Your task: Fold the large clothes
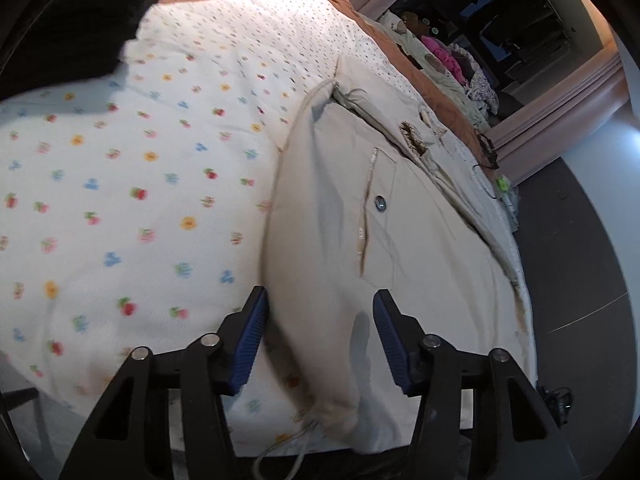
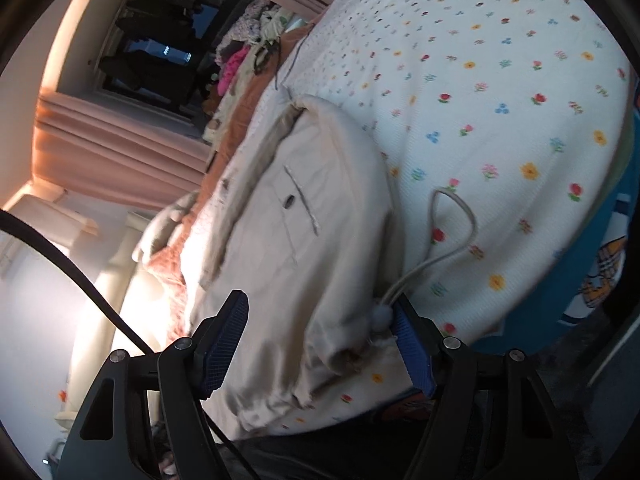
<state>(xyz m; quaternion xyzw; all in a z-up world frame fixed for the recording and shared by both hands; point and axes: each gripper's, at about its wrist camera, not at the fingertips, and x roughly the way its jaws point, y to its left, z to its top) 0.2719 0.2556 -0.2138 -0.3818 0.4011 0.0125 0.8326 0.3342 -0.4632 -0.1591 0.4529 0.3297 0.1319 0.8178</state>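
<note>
Across the flowered bedspread (image 1: 120, 184) lies a beige jacket (image 1: 360, 240), spread flat near the bed's edge, its snap pocket (image 1: 379, 202) facing up. Just above the jacket's near hem, the left gripper (image 1: 320, 320) hangs with its blue-padded fingers (image 1: 250, 340) spread wide, clasping nothing. Over the same jacket the right gripper (image 2: 320, 340) also stands wide apart, its right pad (image 2: 412, 344) just beside the drawstring (image 2: 452, 240) that loops off the jacket onto the bedspread. Beyond the jacket sits a heap of clothes (image 2: 240, 60) beside pink curtains (image 2: 120, 140).
</note>
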